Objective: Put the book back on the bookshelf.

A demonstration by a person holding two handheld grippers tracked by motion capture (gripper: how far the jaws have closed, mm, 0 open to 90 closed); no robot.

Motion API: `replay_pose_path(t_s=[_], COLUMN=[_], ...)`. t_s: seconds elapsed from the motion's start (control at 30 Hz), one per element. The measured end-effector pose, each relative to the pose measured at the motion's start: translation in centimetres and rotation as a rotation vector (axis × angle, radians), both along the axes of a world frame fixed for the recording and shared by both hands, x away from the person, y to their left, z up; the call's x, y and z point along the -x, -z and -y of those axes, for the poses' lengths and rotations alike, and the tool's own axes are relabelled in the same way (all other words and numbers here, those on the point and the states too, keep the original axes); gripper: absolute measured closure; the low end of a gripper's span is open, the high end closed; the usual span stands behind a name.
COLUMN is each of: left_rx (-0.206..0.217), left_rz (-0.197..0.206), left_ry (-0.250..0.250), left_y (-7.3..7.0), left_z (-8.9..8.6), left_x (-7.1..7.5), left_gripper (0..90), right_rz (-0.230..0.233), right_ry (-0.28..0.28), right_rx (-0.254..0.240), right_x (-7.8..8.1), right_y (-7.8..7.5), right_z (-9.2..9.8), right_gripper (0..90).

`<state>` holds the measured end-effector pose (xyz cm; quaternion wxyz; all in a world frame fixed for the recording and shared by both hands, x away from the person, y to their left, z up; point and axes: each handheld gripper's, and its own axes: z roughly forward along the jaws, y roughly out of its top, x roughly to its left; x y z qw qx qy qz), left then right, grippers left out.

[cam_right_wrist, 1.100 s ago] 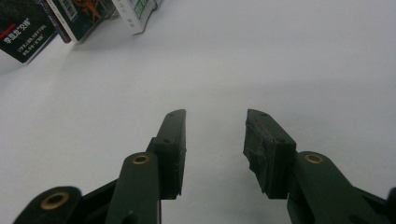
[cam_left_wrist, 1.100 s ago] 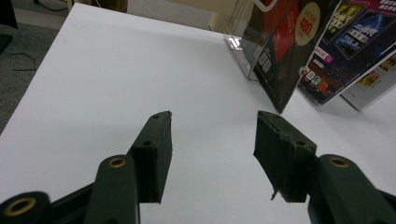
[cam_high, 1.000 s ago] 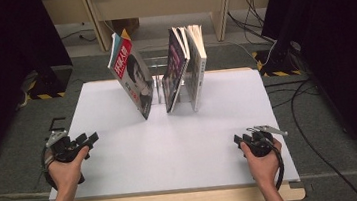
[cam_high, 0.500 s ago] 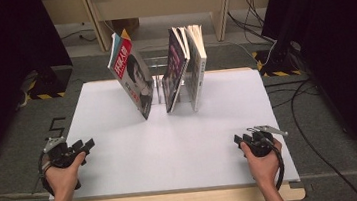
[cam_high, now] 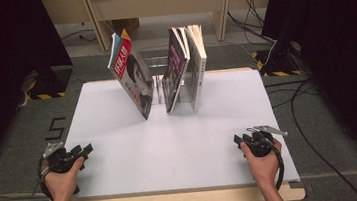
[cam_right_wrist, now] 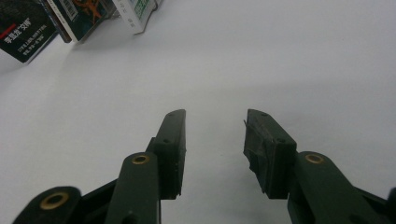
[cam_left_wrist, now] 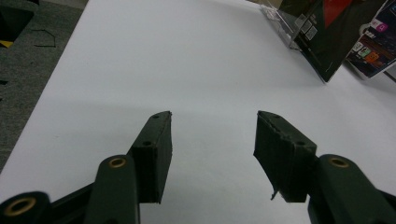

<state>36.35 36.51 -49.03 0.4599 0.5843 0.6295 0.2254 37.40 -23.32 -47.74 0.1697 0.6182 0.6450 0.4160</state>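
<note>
Both tools, left tool (cam_high: 85, 150) and right tool (cam_high: 238, 139), rest spread and empty at the bench's near corners; a careless reach could topple the leaning magazines (cam_high: 133, 81).

The left gripper (cam_high: 85, 150) has slid back toward the person and a little outward along the left edge of the white table (cam_high: 181, 145), ending up lower and closer to the near corner than a second ago; the hand (cam_high: 60, 179) holding it has drawn back with it
</note>
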Motion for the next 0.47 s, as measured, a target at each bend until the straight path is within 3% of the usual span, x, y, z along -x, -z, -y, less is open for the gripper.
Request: replay_pose_path(t_s=[0.47], left_rx=[0.012], left_rz=[0.006], left_ry=[0.002], left_y=[0.3], left_z=[-0.2], left_x=[1.2], left_gripper=[44.1], right_rz=[0.015], right_ry=[-0.008], right_rx=[0.005], right_x=[-0.1], right_y=[0.0], right_z=[0.0], right_gripper=[56.1])
